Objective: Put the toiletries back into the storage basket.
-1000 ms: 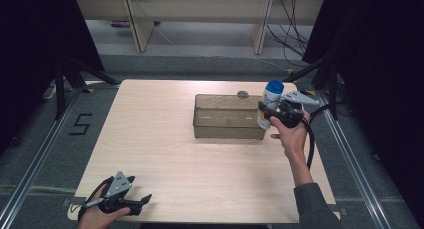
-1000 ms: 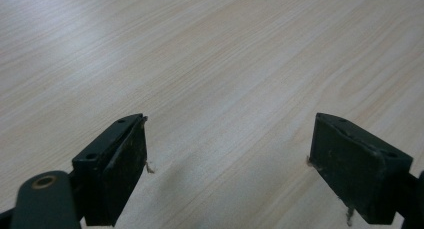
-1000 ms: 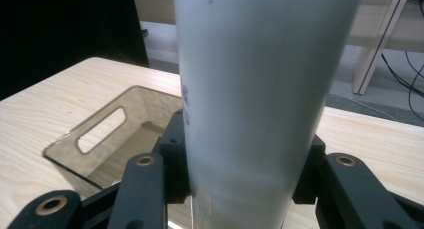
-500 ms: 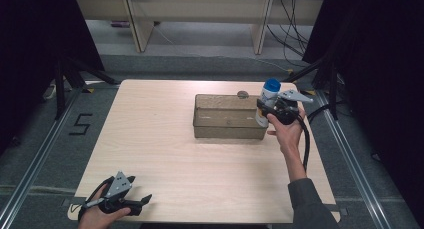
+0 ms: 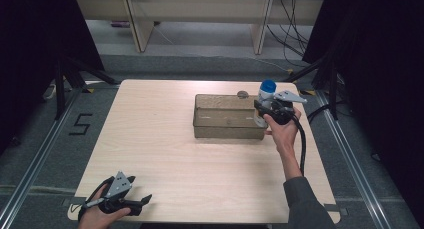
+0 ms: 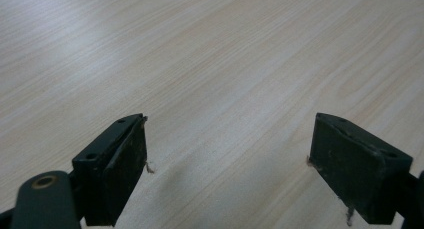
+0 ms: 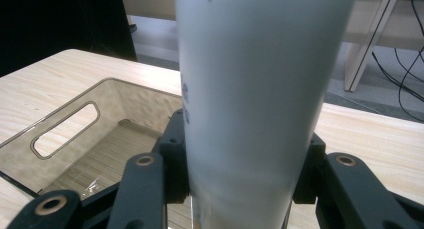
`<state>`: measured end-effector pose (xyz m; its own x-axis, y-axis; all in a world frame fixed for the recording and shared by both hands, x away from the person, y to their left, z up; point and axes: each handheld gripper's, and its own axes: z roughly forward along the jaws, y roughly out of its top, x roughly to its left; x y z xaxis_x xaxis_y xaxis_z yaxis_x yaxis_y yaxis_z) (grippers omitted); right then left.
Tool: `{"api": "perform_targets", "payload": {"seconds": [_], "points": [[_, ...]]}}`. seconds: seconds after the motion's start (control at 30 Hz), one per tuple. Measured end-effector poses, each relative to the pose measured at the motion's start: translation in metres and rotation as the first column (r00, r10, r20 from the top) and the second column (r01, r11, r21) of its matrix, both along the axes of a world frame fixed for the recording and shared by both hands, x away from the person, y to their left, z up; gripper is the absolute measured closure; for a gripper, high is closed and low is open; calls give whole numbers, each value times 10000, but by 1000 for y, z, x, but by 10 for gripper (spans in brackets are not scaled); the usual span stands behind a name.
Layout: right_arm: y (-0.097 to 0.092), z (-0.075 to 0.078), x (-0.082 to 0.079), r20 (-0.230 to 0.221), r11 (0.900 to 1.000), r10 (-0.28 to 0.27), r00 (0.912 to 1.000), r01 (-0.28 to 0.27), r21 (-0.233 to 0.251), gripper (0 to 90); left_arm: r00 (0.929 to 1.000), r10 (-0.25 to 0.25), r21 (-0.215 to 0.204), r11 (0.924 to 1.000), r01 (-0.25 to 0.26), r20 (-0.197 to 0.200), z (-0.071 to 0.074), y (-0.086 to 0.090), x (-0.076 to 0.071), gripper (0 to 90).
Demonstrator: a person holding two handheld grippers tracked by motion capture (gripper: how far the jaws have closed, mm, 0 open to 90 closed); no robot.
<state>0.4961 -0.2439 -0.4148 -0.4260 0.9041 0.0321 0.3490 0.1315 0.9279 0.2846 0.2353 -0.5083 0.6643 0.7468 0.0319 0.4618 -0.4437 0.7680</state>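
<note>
Standing upright between the right gripper's (image 5: 265,109) clamped black jaws, a smooth white cylindrical bottle (image 7: 260,89) with a blue cap (image 5: 268,85) hangs at the right end of a clear, ripple-walled plastic bin (image 5: 227,117) with slotted handles. The bin rests on a pale wood-grain table (image 5: 165,139). The left gripper (image 6: 227,174) lies at the near edge, jaws wide and empty.

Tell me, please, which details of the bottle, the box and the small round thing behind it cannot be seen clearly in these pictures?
- White bottle: right gripper view cuts off its cap and base; its print is blurred.
- Clear box: in the high view, the right gripper and bottle cover its right end.
- Small round object behind the box: too small to identify.
</note>
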Motion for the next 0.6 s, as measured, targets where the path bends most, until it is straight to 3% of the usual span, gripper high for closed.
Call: {"api": "perform_targets", "payload": {"seconds": [0.07, 0.27, 0.33, 0.37, 0.47, 0.57, 0.6], "points": [[2, -2, -1, -154, 9997, -96, 9998, 99, 207, 557, 10000, -84, 70, 9999, 84, -19, 0, 1, 0, 147], [0, -6, 0, -41, 9994, -74, 10000, 76, 350, 556, 10000, -71, 90, 9999, 71, -53, 1, 1, 0, 147], [0, -6, 1, 52, 9997, -104, 9999, 103, 211, 556, 10000, 19, 10, 10000, -19, -35, 0, 0, 0, 147], [0, -7, 1, 39, 9997, -68, 10000, 67, 243, 556, 10000, -51, 232, 9997, 51, -30, 1, 1, 0, 147], [-2, -7, 2, 53, 9997, -159, 9999, 158, 163, 557, 10000, 6, 16, 10000, -6, -38, 0, 0, 0, 148], [-1, -10, 2, -186, 9985, -353, 9992, 360, 408, 557, 10000, -3, -12, 10000, 3, -31, 0, 0, 0, 147], [-3, -11, 4, 72, 9997, -193, 9998, 192, 164, 557, 10000, -4, -8, 10000, 4, -32, 0, 0, 0, 147]]}}
